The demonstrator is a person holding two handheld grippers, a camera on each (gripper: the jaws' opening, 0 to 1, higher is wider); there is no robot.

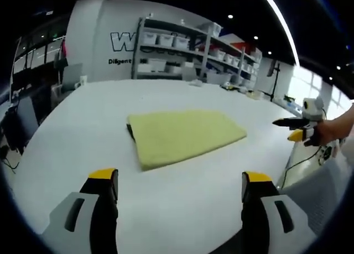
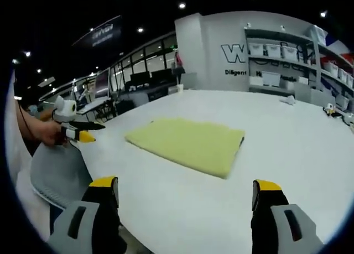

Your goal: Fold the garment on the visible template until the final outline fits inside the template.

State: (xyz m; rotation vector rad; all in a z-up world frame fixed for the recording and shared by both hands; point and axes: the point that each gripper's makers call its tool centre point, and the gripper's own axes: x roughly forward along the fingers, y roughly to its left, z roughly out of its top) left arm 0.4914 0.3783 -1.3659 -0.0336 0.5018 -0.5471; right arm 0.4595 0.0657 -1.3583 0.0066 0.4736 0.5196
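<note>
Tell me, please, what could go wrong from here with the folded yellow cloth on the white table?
1. Both claws are open and off the yellow cloth; a careless new pinch could undo its neat fold.
2. A dark strip peeks out at one short edge of the cloth; if that is the template, the outline may not yet fit, so stopping now could be too early.
3. The right claw hovers past the white table edge; swinging back could drag the cloth.
</note>
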